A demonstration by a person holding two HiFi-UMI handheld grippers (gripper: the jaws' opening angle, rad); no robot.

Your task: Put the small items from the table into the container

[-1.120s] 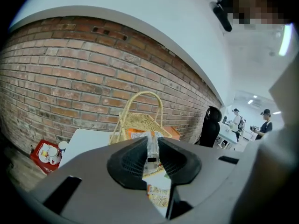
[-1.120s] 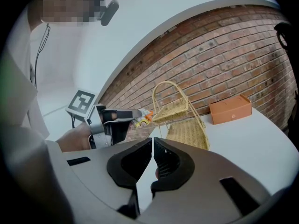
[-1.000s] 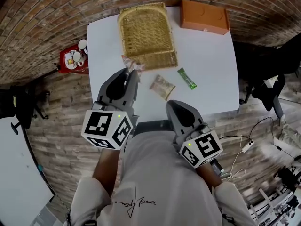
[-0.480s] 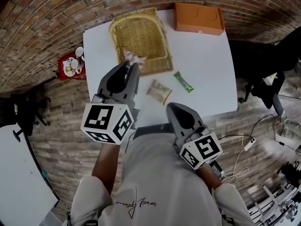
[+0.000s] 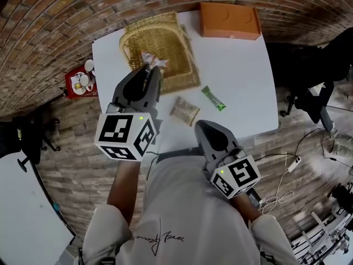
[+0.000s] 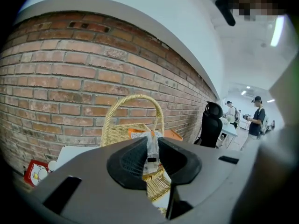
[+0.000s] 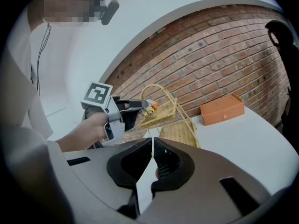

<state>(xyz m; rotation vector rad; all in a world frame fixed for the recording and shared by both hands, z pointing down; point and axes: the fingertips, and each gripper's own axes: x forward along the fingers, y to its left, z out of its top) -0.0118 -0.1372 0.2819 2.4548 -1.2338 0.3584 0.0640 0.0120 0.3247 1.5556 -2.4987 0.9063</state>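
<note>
Head view: the left gripper (image 5: 148,70) has carried its snack packet (image 5: 153,59) from the wicker basket's (image 5: 168,37) near rim to above its inside, at the white table's (image 5: 242,76) 11 o'clock corner; a beige packet (image 5: 185,110) and green bar (image 5: 213,98) lie toward the basket's 6 o'clock. Left gripper view: its jaws clamp the packet's clear edge. Right gripper view: the right gripper's (image 7: 153,148) jaws are pressed together, empty.

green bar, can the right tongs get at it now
Probably yes: the green bar lies bare on the table just ahead of the right tongs, nothing between. They are shut and empty, so must open first.
</note>
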